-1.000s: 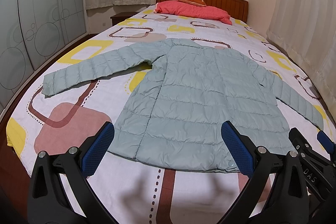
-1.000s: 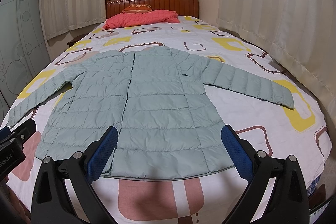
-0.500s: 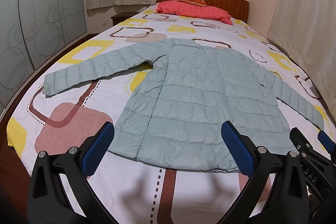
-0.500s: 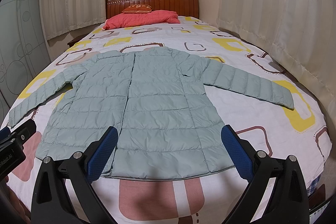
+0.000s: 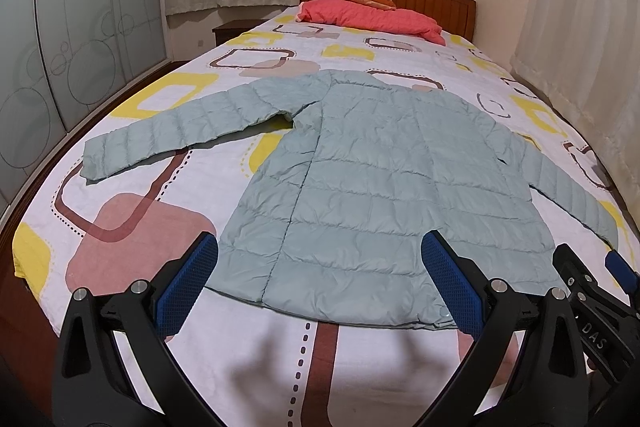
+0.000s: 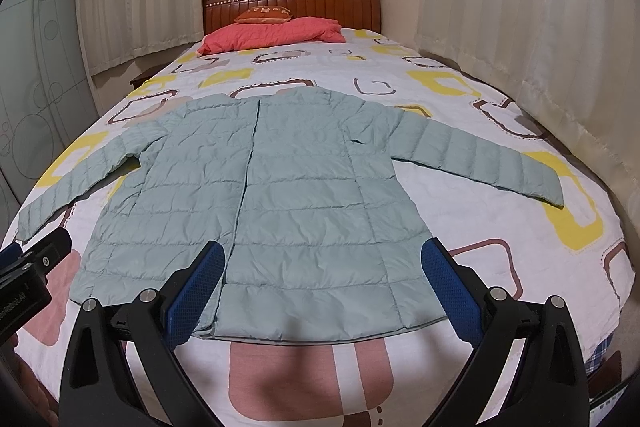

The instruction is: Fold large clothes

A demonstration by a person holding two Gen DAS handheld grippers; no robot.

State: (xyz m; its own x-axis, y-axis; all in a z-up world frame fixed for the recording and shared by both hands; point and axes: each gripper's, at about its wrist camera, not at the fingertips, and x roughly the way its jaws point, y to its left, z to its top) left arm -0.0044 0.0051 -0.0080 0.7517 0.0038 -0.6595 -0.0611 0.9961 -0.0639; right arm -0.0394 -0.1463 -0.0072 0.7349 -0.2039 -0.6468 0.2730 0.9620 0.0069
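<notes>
Nothing moved — jacket (image 5: 384,187) lies flat beyond spread fingers (image 5: 188,287), untouched.

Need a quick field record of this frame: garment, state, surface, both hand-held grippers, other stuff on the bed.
garment: pale green quilted jacket
state: laid flat, unfolded, both sleeves spread outward, hem nearest the cameras
surface: patterned bedspread
left hand-held gripper: open, above the hem, holding nothing
right hand-held gripper: open, above the hem, holding nothing
other items: red pillow and orange cushion by the headboard
folding: not yet begun
</notes>
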